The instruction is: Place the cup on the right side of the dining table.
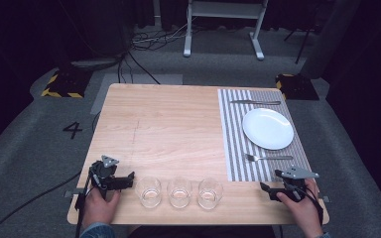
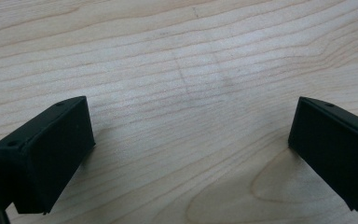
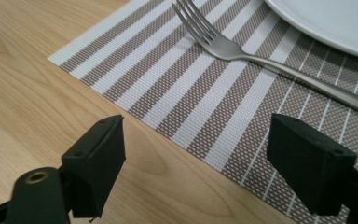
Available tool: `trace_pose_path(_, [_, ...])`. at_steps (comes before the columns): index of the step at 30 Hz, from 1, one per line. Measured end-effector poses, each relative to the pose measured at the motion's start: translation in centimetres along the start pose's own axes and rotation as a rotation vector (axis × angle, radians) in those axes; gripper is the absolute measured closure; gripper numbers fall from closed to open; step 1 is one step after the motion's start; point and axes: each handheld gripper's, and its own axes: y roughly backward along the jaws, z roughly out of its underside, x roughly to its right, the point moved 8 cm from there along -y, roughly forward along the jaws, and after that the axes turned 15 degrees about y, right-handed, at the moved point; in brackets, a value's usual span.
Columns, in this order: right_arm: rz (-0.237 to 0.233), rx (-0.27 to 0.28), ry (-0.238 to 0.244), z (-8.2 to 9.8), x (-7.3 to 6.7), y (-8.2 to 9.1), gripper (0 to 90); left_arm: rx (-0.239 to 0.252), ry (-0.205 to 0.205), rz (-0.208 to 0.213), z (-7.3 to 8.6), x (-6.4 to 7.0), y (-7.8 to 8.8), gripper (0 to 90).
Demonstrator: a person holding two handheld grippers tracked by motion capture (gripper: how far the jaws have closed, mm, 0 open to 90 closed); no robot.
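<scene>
"4" on the floor [image 1: 72,130]

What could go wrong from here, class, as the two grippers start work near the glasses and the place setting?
1. The left gripper sits open close beside the nearest glass; a sideways nudge could knock it into its neighbours.
2. The right gripper, open at the placemat corner, might snag the mat and shift the fork and plate.

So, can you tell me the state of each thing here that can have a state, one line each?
left gripper: open, holds nothing.
right gripper: open, holds nothing.
three glasses: upright in a row; contents cannot be told.
plate: bare, on the striped placemat.
fork: lying flat beside the plate.
knife: lying flat beyond the plate.
</scene>
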Motion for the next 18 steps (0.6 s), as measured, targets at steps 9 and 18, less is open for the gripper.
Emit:
trace_pose_path(9, [-0.018,0.006,0.029,-2.6,0.0,1.9,21.1,0.0,0.0,0.0,0.0,0.0,0.0,0.3])
trace_pose_path(18, [-0.03,0.037,0.04,-4.6,-0.2,3.6,21.0,0.0,0.0,-0.001,0.0,0.0,0.0,0.3])
